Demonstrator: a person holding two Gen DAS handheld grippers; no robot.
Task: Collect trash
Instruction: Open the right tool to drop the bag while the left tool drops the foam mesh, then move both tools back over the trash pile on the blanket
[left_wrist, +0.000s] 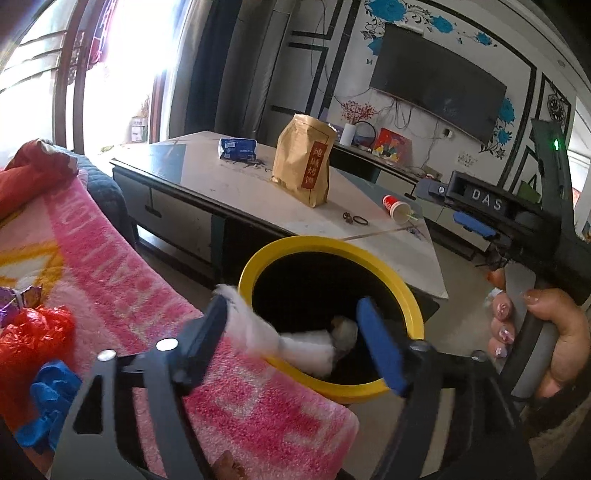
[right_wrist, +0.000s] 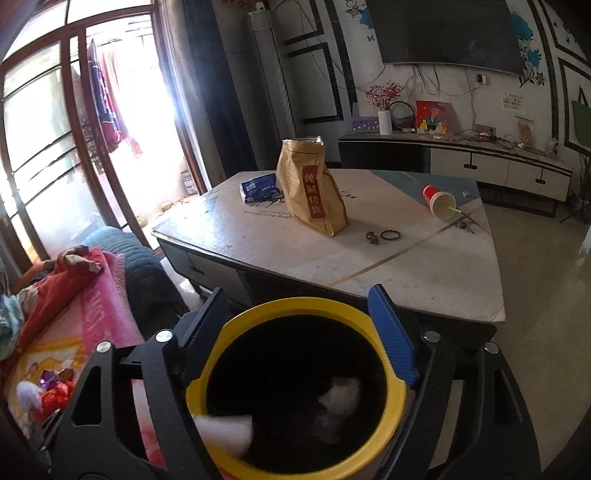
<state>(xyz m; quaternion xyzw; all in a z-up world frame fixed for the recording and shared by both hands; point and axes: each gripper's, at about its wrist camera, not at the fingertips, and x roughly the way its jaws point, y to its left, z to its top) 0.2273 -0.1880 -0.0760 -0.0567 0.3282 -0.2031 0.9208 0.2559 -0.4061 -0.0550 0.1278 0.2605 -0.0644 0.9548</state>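
Hovering over yellow bin (left_wrist: 413, 295) | left claw (left_wrist: 295, 343) open | right claw (right_wrist: 299, 332) open

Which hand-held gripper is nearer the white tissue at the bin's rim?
Left. The left hand-held gripper is open around the white tissue; the right hand-held gripper straddles the yellow-rimmed bin.
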